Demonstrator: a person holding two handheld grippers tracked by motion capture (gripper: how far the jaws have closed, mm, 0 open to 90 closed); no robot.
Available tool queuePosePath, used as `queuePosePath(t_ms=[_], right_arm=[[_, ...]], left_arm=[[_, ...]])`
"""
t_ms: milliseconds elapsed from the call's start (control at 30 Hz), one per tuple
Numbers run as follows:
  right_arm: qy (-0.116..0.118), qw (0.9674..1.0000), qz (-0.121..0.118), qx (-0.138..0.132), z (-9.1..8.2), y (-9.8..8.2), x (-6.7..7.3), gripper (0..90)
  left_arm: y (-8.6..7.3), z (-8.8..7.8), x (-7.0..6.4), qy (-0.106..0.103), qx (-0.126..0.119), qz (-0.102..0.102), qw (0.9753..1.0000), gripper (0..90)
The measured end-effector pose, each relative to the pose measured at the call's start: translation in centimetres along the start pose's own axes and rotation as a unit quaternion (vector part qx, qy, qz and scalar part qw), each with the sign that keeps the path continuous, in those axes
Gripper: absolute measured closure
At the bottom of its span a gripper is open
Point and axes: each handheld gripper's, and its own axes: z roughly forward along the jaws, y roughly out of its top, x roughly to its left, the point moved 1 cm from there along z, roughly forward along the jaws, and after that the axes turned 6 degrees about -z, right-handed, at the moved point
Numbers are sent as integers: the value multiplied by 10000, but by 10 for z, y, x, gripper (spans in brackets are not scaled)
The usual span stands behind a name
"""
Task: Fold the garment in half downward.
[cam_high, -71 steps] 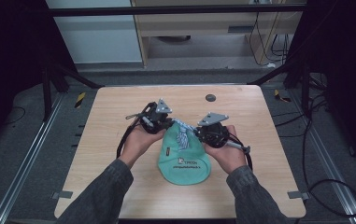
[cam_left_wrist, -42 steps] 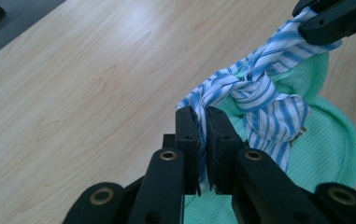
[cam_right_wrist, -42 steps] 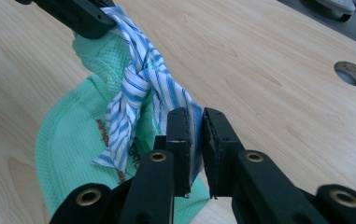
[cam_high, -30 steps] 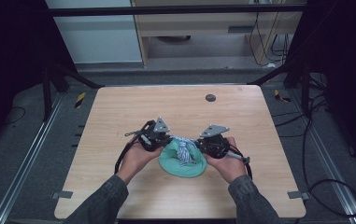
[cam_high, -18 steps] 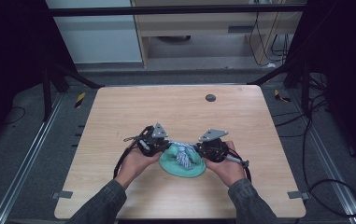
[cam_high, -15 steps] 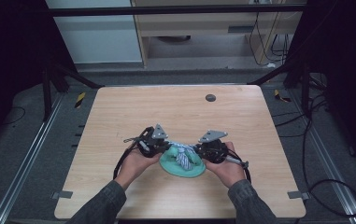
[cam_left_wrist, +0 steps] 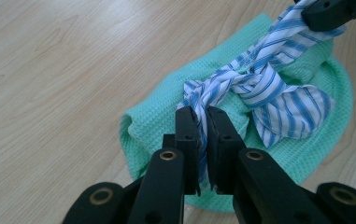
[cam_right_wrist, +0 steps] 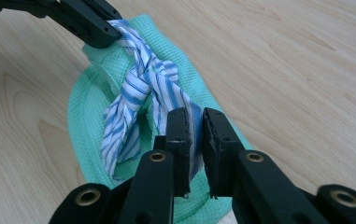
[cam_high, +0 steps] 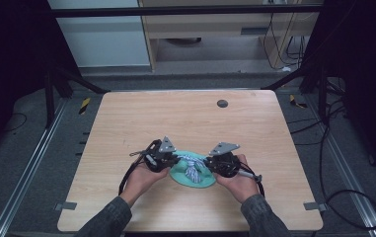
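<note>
Right now I have both grippers low over the near middle of the wooden table (cam_high: 126,123), facing each other across a green waffle-weave cloth (cam_left_wrist: 166,121) that lies bunched on the tabletop. On top of that cloth sits a blue-and-white striped strip of fabric (cam_left_wrist: 259,88), tied into a knot at its middle. My left gripper (cam_left_wrist: 202,122) has its jaws pinched tight on one end of the striped strip, the fabric squeezed between the two black pads. My right gripper (cam_right_wrist: 195,122) is clamped the same way on the other end, with the striped fabric running up from its jaws to the knot. From the high view the left gripper (cam_high: 171,160) and right gripper (cam_high: 210,163) sit just either side of the knot, each held in a hand, with the green cloth between them. A small dark round disc (cam_high: 222,103) lies far off near the table's back edge.
</note>
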Motion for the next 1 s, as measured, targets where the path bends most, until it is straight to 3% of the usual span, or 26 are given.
queuePosePath(t_ms=[333,567,833,1000], right_arm=[[132,9999,-37,20,-1,-4,8,773],[220,9997,-48,63,-3,-6,14,700],[318,9994,-113,68,-5,-11,23,769],[341,9993,-143,85,-7,-14,24,793]], left_arm=[[-6,-6,-6,-64,-83,7,9999,842],[-12,-9,-11,-120,-89,39,9999,843],[-24,-15,-18,-227,-109,70,9997,829],[-28,-20,-21,-157,-137,134,9997,733]])
